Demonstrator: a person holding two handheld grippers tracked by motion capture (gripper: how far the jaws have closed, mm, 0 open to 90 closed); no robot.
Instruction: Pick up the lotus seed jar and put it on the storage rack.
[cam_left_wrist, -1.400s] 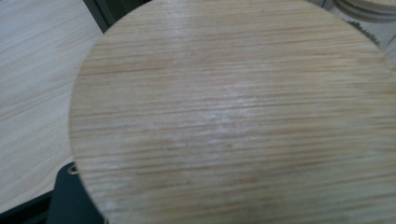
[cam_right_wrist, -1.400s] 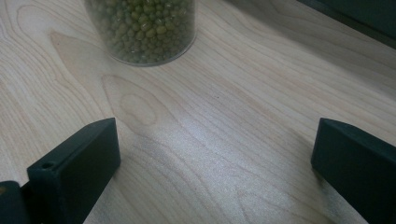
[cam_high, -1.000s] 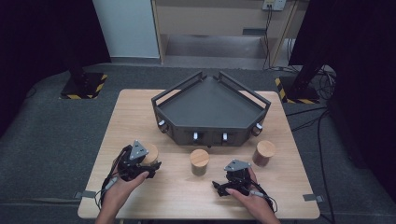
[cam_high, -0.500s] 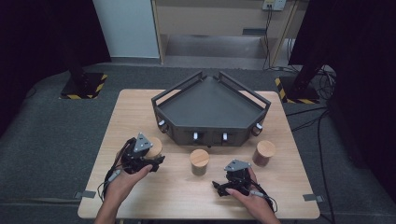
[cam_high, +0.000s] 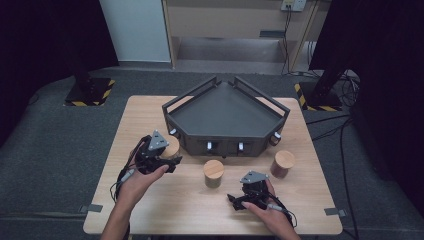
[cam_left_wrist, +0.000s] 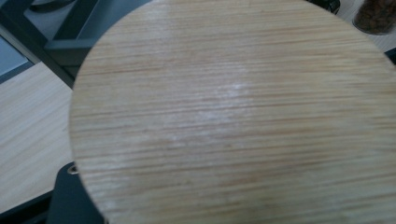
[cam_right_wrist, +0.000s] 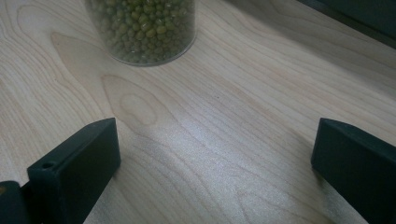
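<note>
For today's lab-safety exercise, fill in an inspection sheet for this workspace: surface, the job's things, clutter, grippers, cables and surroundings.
Surface: light wooden table, bare wood around the hands.
Job's things: wood-lidded jar at the left gripper; green-bean jar mid-table; dark-filled jar to its right; dark angular tray behind them, nothing seen inside.
Clutter: nothing seen.
Grippers: left gripper shut on the wood-lidded jar, beside the tray's front-left corner; right gripper open, fingers apart, low over the bare table, the green-bean jar ahead of it.
Cables: one trails from each gripper; more run along the floor at the right.
Surroundings: grey floor, dark curtains, hazard-striped stand bases.
</note>
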